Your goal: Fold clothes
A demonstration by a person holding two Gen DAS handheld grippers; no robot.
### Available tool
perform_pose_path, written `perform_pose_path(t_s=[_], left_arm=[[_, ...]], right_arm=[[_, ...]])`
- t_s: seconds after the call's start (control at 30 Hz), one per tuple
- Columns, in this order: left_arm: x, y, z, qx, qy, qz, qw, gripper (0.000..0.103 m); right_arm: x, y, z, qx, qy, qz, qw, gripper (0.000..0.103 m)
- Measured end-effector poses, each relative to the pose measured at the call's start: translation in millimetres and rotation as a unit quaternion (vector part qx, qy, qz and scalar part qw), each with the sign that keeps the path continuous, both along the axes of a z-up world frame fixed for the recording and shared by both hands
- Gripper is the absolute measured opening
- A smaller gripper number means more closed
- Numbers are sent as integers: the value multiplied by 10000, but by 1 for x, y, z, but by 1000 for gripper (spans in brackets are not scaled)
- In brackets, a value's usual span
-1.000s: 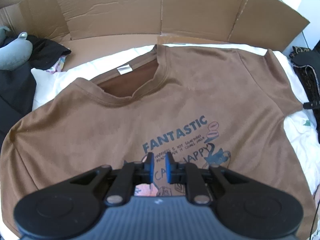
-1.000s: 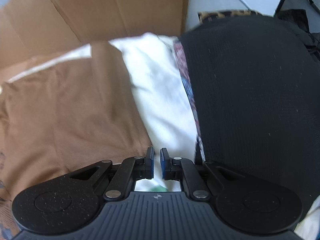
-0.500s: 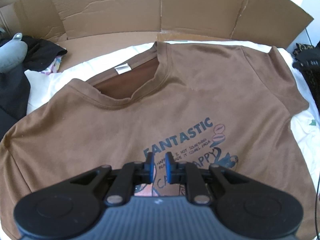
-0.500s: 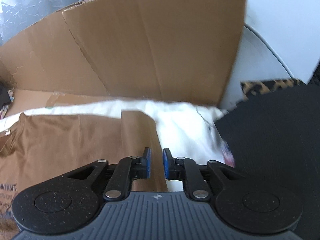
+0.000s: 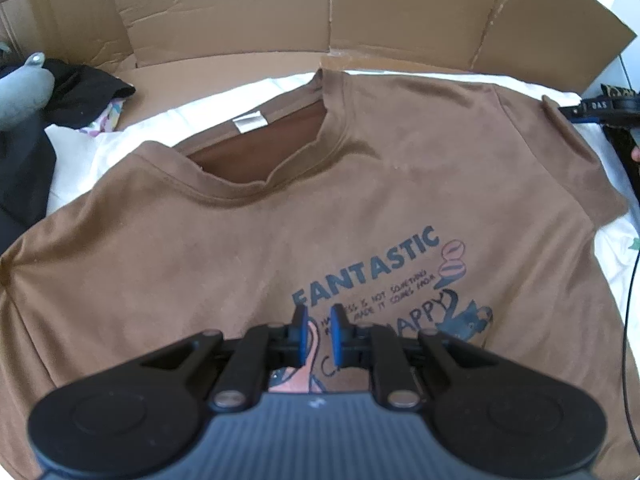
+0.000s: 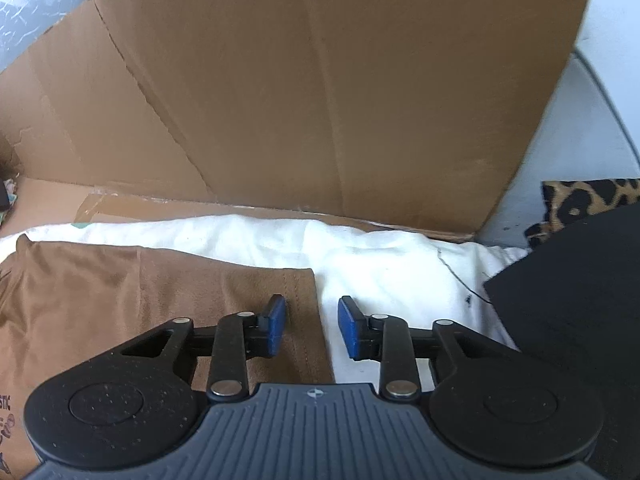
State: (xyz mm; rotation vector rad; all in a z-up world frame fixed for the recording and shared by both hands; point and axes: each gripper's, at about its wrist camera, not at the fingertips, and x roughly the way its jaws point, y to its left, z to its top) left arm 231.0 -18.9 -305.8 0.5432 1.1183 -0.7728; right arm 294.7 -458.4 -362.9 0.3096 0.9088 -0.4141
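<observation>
A brown T-shirt [image 5: 248, 248] with a blue "FANTASTIC" print lies spread face up on a white sheet [image 5: 80, 152], collar toward the cardboard. My left gripper [image 5: 318, 332] hovers low over the print, its jaws almost together with nothing between them. In the right wrist view the shirt's right sleeve [image 6: 224, 292] ends in a stitched hem. My right gripper [image 6: 313, 326] stands open astride that hem: one finger is over the brown cloth, the other over the white sheet [image 6: 380, 252]. The left wrist view shows the right gripper [image 5: 576, 111] at the sleeve tip.
Cardboard walls [image 5: 320, 8] [image 6: 320, 100] stand behind the sheet. Black clothes [image 5: 76, 92] and a grey soft toy [image 5: 20, 92] lie at the left. A black garment [image 6: 568, 300] and leopard-print fabric [image 6: 580, 200] lie to the right. A thin cable [image 5: 630, 300] runs down the right edge.
The right gripper swung from beside the black garment to the sleeve hem and opened. The left gripper stayed over the print, drifting slightly.
</observation>
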Motion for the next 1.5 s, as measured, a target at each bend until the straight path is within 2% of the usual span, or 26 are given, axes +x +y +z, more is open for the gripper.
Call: perform_pose_path(t_s=[0.23, 0.27, 0.3, 0.43, 0.63, 0.8, 1.03, 1.2, 1.37, 1.5], left_arm=[[-1, 3, -4, 12, 31, -32, 10000, 13], [-1, 3, -5, 15, 33, -32, 10000, 13], [-1, 3, -5, 19, 35, -33, 10000, 13], [0, 3, -4, -6, 29, -41, 10000, 13], [2, -7, 2, -111, -47, -126, 9998, 13], [8, -33, 6, -208, -263, -391, 9987, 13], [29, -78, 9, -590, -359, -458, 9966, 13], [45, -115, 2, -777, -507, -525, 9943, 13], [62, -143, -12, -746, -571, -506, 9943, 13], [75, -158, -26, -615, -584, -435, 9954, 13]], right_arm=[[14, 5, -7, -128, 159, 257, 9995, 38], [16, 5, -8, -150, 187, 296, 9993, 28], [18, 6, -9, -172, 215, 335, 9991, 14], [19, 8, -3, -252, 262, 409, 9985, 3], [1, 1, 20, -534, 257, 161, 9981, 2], [-13, -5, 32, -909, 469, -138, 9947, 2], [-17, -1, 22, -1212, 842, -221, 9888, 2], [-15, -12, 13, -1181, 941, -308, 9881, 3], [-9, -22, 0, -1230, 1096, -323, 9858, 3], [-11, -35, -2, -1118, 1053, -472, 9870, 7]])
